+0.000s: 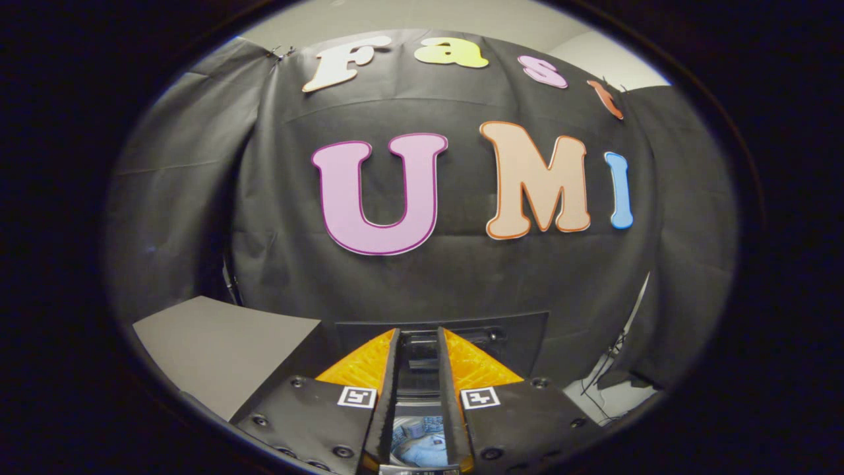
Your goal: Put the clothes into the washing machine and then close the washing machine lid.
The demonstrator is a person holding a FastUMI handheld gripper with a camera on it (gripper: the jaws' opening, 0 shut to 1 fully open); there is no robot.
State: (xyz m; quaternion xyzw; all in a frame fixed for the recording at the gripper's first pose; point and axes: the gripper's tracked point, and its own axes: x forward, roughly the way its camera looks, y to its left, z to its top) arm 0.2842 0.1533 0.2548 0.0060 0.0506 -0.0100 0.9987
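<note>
Gripper: the gripper [419,369] hangs over the washing machine, its two fingers [388,376] standing a narrow way apart with nothing clamped between them.

Clothes: a bundle of blue cloth [422,445] shows down through the gap between the fingers, lying inside the pale round drum [401,429]. It looks like a patterned garment, though too little of it shows to say which kind.

Washing machine: the dark top of the machine [508,336] sits just ahead of the fingers, against the black booth wall [461,277]. A slot or handle-like recess shows on it, just beyond the fingertips.

Lid: I cannot make out the lid for certain; since the drum and the cloth can be seen from above, I judge the opening is still uncovered.

Beside the machine: a flat grey surface [224,349] lies to one side, near the gripper.

Done so far: the clothes seem to be in the drum, so the first part looks finished, unless more laundry lies somewhere I cannot see.

Left to do: the lid has yet to be closed; the free fingers look ready to go for it.
</note>
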